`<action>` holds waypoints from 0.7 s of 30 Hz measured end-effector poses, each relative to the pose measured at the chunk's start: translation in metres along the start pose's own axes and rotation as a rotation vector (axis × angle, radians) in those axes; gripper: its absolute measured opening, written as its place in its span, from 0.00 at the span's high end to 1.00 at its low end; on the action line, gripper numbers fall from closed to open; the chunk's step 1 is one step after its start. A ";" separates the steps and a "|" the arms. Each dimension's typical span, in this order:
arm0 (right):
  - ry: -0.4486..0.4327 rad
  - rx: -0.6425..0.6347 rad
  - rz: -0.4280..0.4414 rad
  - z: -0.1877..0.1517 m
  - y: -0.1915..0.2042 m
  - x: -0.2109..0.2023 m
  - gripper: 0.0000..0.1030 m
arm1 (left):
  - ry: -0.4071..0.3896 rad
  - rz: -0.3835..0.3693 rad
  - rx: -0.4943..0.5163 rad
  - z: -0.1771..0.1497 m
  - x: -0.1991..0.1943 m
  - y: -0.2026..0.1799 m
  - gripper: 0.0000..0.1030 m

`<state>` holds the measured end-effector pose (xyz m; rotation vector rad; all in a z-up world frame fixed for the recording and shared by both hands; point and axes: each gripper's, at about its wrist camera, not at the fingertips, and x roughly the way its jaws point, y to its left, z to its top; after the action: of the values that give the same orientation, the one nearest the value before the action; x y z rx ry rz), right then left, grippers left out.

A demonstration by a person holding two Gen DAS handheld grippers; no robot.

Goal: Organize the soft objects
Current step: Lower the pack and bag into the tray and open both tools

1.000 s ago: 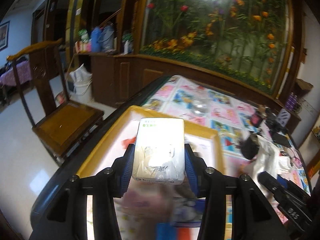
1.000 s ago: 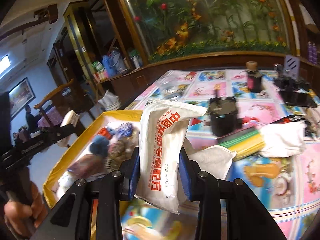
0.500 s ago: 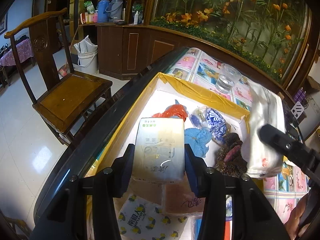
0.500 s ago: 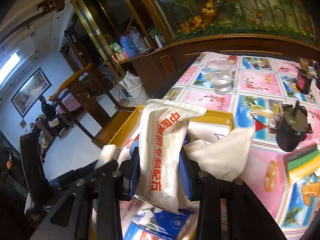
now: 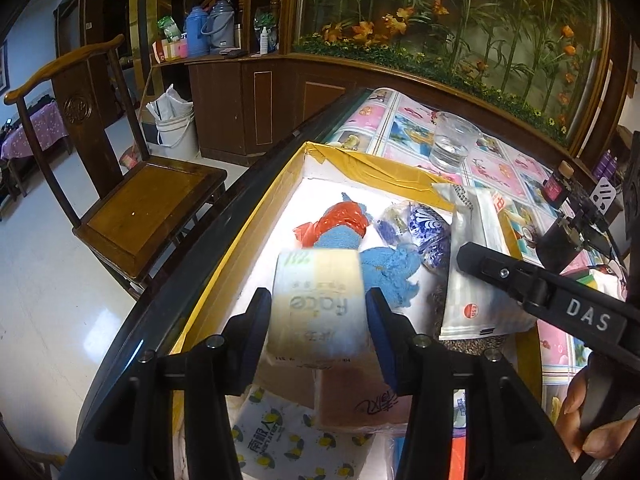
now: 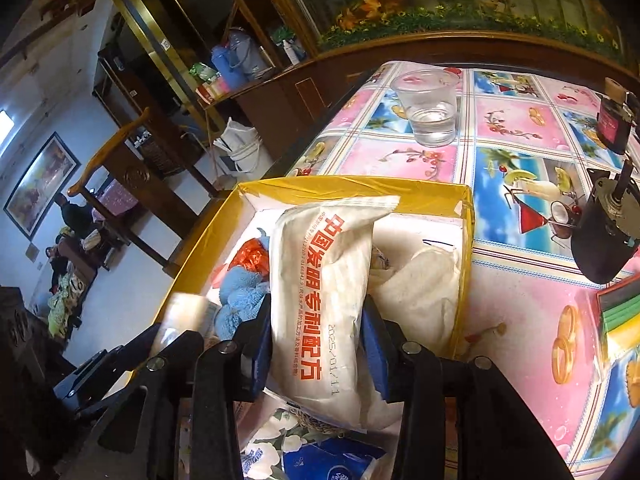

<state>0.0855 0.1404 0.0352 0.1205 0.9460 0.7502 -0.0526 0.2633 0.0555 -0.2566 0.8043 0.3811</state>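
Note:
A yellow-taped box [image 5: 380,164] lies at the table's left edge with soft things in it: a blue cloth [image 5: 384,272], a red bag [image 5: 336,220] and tissue packs [image 5: 280,436]. My left gripper [image 5: 318,300] hangs over the box with its jaws opening. The pale tissue pack [image 5: 318,304] between them is blurred and tipping, and the pads no longer press it. My right gripper [image 6: 318,304] is also over the box [image 6: 360,186], jaws opening. Its pads still touch an upright white pack with red lettering [image 6: 320,280], which also shows in the left wrist view [image 5: 476,264].
A glass of water [image 6: 430,108] stands on the patterned tablecloth just beyond the box. To its right are a black jar [image 6: 604,240] and stacked sponges [image 6: 624,316]. A wooden chair [image 5: 140,208] stands on the floor left of the table. A hand [image 5: 580,420] grips the right tool.
Both grippers have come in over the box, the right one from the right. Both pairs of jaws stand wider. The left pack has slipped lower and tilted; the right pack stays upright.

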 end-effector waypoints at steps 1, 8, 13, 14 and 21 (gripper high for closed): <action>-0.002 0.000 0.010 -0.001 0.000 -0.002 0.52 | -0.004 0.006 0.003 0.000 -0.001 -0.001 0.46; -0.030 -0.025 0.034 -0.010 0.003 -0.020 0.43 | -0.080 0.055 0.042 -0.003 -0.014 -0.009 0.22; -0.075 -0.068 0.028 -0.017 0.008 -0.044 0.38 | -0.109 0.060 0.046 -0.003 -0.023 -0.016 0.18; -0.085 -0.072 0.027 -0.017 0.008 -0.049 0.38 | -0.110 0.063 0.052 -0.003 -0.024 -0.019 0.18; -0.132 -0.052 0.042 -0.026 -0.009 -0.083 0.37 | -0.129 0.075 0.085 -0.002 -0.036 -0.037 0.18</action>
<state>0.0403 0.0751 0.0733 0.1427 0.8004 0.7950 -0.0609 0.2208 0.0830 -0.1218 0.7029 0.4289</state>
